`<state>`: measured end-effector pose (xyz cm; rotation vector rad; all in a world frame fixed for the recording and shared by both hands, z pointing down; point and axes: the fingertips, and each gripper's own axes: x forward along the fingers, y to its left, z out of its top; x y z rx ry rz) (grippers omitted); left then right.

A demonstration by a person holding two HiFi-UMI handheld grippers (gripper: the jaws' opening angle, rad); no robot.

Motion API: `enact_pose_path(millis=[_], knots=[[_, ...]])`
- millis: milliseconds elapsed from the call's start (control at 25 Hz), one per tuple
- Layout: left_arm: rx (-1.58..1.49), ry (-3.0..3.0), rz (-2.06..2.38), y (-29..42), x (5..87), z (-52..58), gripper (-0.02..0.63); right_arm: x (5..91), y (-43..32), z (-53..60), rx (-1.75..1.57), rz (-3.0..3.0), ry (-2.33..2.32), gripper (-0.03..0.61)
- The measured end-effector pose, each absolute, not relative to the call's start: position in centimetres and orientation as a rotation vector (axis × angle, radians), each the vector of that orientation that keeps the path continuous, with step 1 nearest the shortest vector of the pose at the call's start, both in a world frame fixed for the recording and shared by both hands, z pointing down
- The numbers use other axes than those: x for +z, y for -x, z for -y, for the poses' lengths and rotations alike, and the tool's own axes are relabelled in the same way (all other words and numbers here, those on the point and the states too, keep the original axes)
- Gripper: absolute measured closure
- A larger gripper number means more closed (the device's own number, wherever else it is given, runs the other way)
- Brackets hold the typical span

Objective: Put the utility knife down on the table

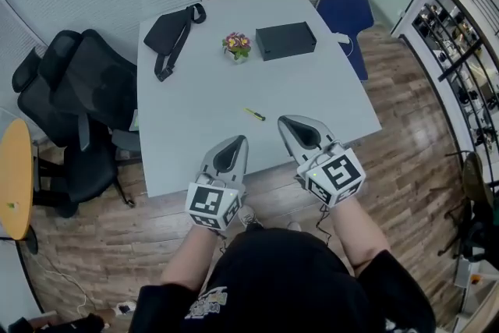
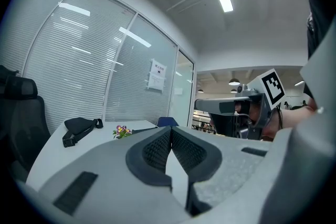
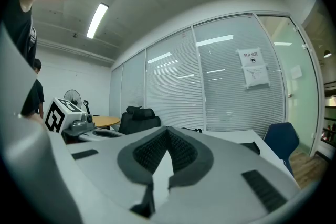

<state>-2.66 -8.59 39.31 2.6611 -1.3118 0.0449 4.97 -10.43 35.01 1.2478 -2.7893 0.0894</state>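
Observation:
The utility knife (image 1: 255, 115), small and yellow, lies flat on the white table (image 1: 203, 105) toward its front edge. Nothing touches it. My left gripper (image 1: 236, 140) hovers over the table's front edge, below and left of the knife, its jaws closed tip to tip with nothing between them. My right gripper (image 1: 290, 122) is just right of the knife and a little nearer to me, also shut and empty. The left gripper view shows its own jaws (image 2: 170, 128) meeting, with the right gripper (image 2: 247, 107) beside it. The right gripper view likewise shows its closed jaws (image 3: 168, 128).
At the back of the table sit a black sling bag (image 1: 173, 31), a small flower pot (image 1: 237, 44) and a black box (image 1: 285, 40). A blue chair (image 1: 345, 12) stands at the far right corner, black office chairs (image 1: 86, 82) on the left, beside a round wooden table (image 1: 15, 175).

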Motion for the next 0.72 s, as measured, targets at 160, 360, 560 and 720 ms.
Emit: enact_pose_path(millis=[160, 360, 560, 720], knots=[[0.057, -2.642, 1.362, 0.2, 39.1, 5.4, 0.609, 35.6, -7.5, 7.6, 0.124, 2.809, -1.212, 0.575], [0.07, -2.606, 1.436, -2.9, 39.1, 0.5, 0.609, 36.2, -10.1, 3.7, 0.157, 2.85, -1.126, 0.575], [0.086, -2.555, 1.512, -4.6, 39.7, -3.5, 0.609, 37.4, -11.5, 0.5, 0.198, 2.882, -1.033, 0.575], [0.092, -2.522, 1.561, -5.1, 39.8, -5.4, 0.609, 38.1, -11.8, -1.2, 0.23, 2.9, -0.975, 0.575]])
